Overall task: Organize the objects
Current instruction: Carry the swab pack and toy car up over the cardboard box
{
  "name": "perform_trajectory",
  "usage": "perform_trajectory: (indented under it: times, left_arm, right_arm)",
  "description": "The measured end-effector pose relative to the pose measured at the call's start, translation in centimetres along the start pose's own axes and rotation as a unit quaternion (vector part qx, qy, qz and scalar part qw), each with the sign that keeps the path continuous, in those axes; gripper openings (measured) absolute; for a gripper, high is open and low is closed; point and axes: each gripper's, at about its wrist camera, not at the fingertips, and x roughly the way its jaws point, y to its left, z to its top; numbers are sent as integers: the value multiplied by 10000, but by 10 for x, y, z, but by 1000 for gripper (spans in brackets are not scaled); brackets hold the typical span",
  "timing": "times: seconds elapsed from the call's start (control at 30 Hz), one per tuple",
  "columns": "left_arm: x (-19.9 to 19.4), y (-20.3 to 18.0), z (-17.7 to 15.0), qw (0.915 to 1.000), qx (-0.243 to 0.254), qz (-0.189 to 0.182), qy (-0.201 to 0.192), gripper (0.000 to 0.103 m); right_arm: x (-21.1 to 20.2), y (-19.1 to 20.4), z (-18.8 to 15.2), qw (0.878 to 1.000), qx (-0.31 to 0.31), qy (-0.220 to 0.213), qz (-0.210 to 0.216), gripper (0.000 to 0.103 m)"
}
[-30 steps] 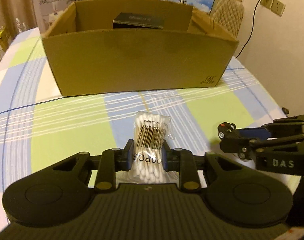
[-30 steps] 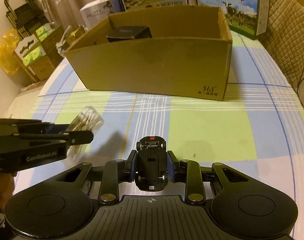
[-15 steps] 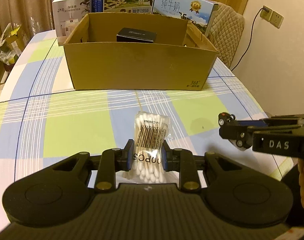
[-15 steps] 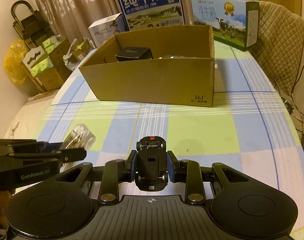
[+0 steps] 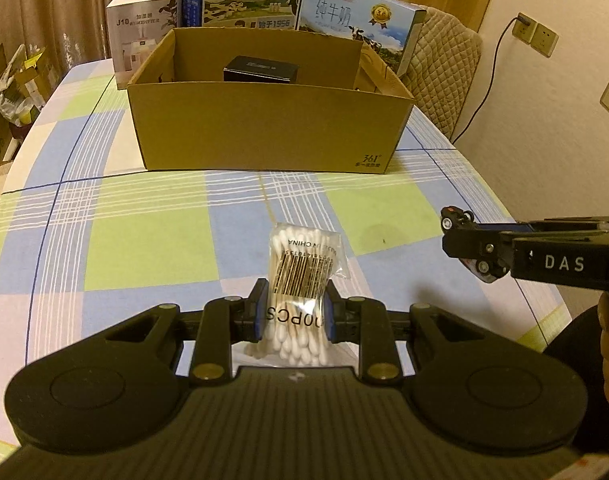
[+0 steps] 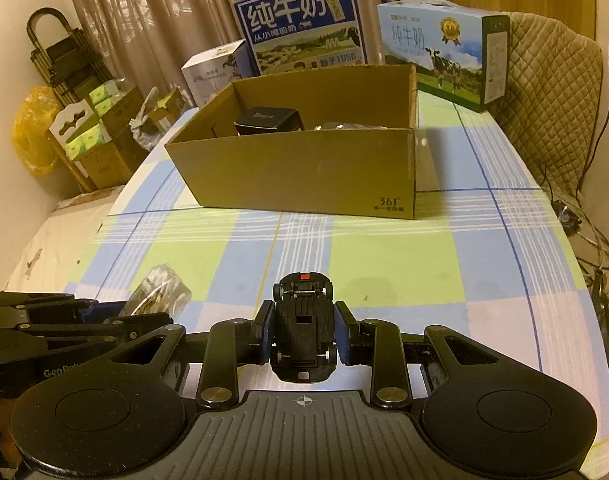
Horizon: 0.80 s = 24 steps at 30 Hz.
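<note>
My left gripper (image 5: pixel 295 308) pinches a swab pack (image 5: pixel 302 276) above the checked cloth (image 5: pixel 144 240), well short of the box (image 5: pixel 264 128), my landmark. Inside the box, toward its back wall, sits a black case (image 5: pixel 260 69). To the right, my right gripper (image 6: pixel 304 334) clamps a toy car (image 6: pixel 303 320) upside down, equally short of the box.

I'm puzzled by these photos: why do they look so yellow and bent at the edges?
Left wrist view: warm indoor light tints everything amber; the fisheye lens bows the checked tablecloth and blacks out the corners. Right wrist view: same tint and curvature, with the brown cardboard box sharp and only soft shadows.
</note>
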Motion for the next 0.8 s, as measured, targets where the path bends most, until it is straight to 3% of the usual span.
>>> perform_trajectory:
  times: [0.8]
  left_arm:
    - [1,-4,2,10000,-30,-39,27,22]
  right_arm:
    - [0,-9,-2,10000,67,21,0,27]
